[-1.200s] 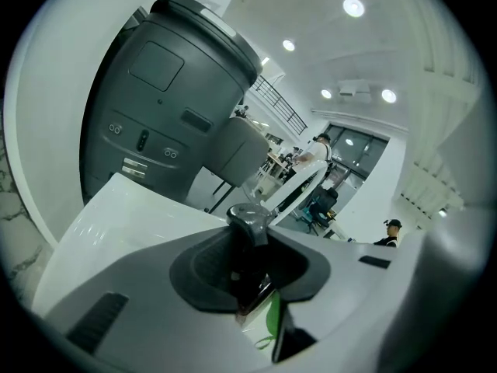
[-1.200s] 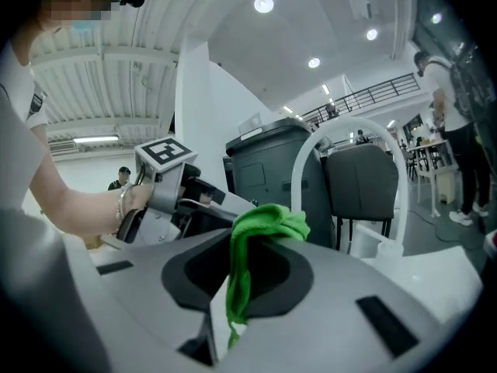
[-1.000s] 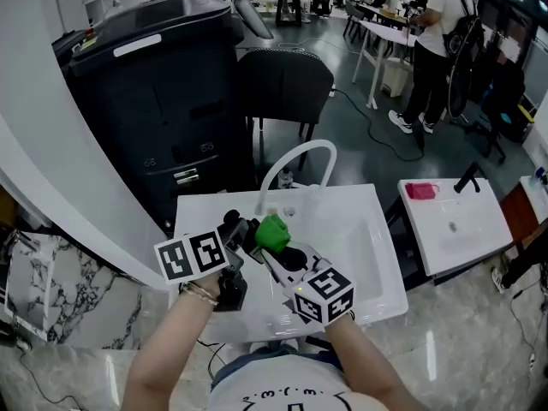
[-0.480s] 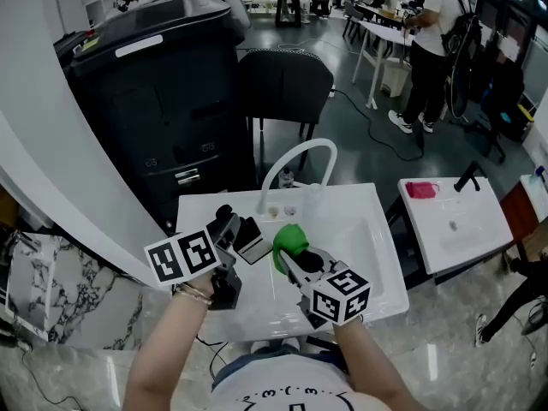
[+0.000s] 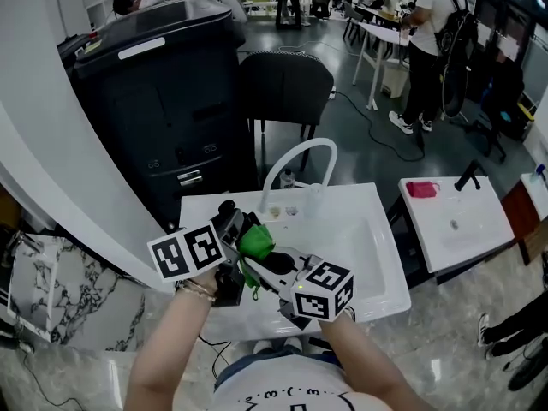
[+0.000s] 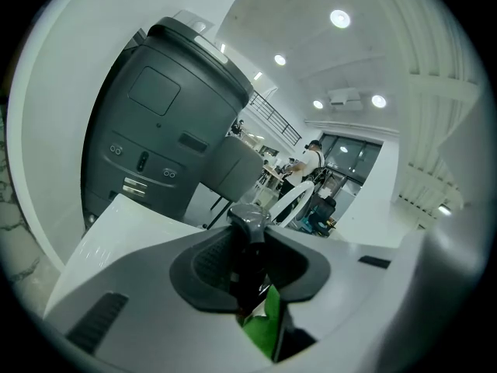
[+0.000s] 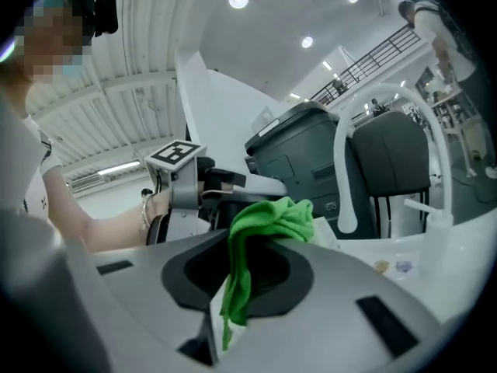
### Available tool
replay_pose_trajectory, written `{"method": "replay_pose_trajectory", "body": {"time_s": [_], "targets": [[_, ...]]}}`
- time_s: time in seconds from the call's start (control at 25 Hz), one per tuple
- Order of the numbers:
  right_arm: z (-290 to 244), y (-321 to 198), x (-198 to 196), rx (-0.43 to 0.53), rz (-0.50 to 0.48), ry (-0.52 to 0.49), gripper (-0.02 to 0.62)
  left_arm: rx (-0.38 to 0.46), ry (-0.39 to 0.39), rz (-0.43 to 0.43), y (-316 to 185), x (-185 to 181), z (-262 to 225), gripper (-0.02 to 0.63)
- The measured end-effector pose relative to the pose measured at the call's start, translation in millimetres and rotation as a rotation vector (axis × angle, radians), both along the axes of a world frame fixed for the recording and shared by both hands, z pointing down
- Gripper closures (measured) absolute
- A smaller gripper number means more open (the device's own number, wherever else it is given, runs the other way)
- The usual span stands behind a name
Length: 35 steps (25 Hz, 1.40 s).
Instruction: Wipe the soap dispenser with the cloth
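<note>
My left gripper (image 5: 233,229) holds the soap dispenser (image 5: 228,215) over the sink's left rim. In the left gripper view the jaws (image 6: 248,270) are shut on its dark body, and the grey pump head (image 6: 248,217) stands above them. My right gripper (image 5: 267,259) is shut on the green cloth (image 5: 255,242) and comes in from the right. The cloth lies against the dispenser's right side and hides most of the body. In the right gripper view the cloth (image 7: 268,220) bunches out of the jaws (image 7: 248,278), just in front of the left gripper (image 7: 198,189).
A white sink (image 5: 377,302) lies below, with a curved white faucet (image 5: 300,163) at its back. Behind it are a large dark bin (image 5: 163,84) and a black chair (image 5: 287,88). A second sink (image 5: 454,225) with a pink item (image 5: 419,190) stands right. A person (image 5: 428,41) stands far back.
The right gripper swung the cloth off to the right over the basin, then brought it back left onto the dispenser. The left gripper kept its hold and hardly moved.
</note>
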State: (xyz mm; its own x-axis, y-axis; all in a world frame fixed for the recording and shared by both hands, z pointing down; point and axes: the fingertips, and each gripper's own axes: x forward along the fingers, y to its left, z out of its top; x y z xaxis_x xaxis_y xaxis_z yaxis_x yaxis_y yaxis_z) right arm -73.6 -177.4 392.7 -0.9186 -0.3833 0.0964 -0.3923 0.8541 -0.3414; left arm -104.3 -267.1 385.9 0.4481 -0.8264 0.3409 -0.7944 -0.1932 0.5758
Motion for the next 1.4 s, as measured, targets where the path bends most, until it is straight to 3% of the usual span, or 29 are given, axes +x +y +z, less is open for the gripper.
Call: {"method": "replay_pose_trajectory", "body": {"time_s": [0.24, 0.68, 0.84, 1.04, 1.2, 1.4], "targets": [[23, -2, -15, -0.013, 0.008, 0.093, 0.546, 0.013, 0.028, 0.023, 3, 2, -7, 0.509], [58, -40, 69, -0.134, 0.296, 0.198, 0.546, 0.073, -0.017, 0.044, 7, -5, -13, 0.509], [51, -44, 91, -0.125, 0.350, 0.184, 0.546, 0.266, -0.084, 0.116, 13, -5, -30, 0.511], [25, -43, 105, -0.096, 0.375, 0.098, 0.546, 0.515, -0.111, 0.204, 27, -2, -52, 0.514], [-14, -26, 88, -0.020, 0.256, -0.025, 0.546, 0.698, -0.141, 0.282, 41, 5, -66, 0.514], [-53, 3, 51, 0.120, 0.051, -0.072, 0.546, 0.763, -0.147, 0.331, 48, 15, -73, 0.514]]}}
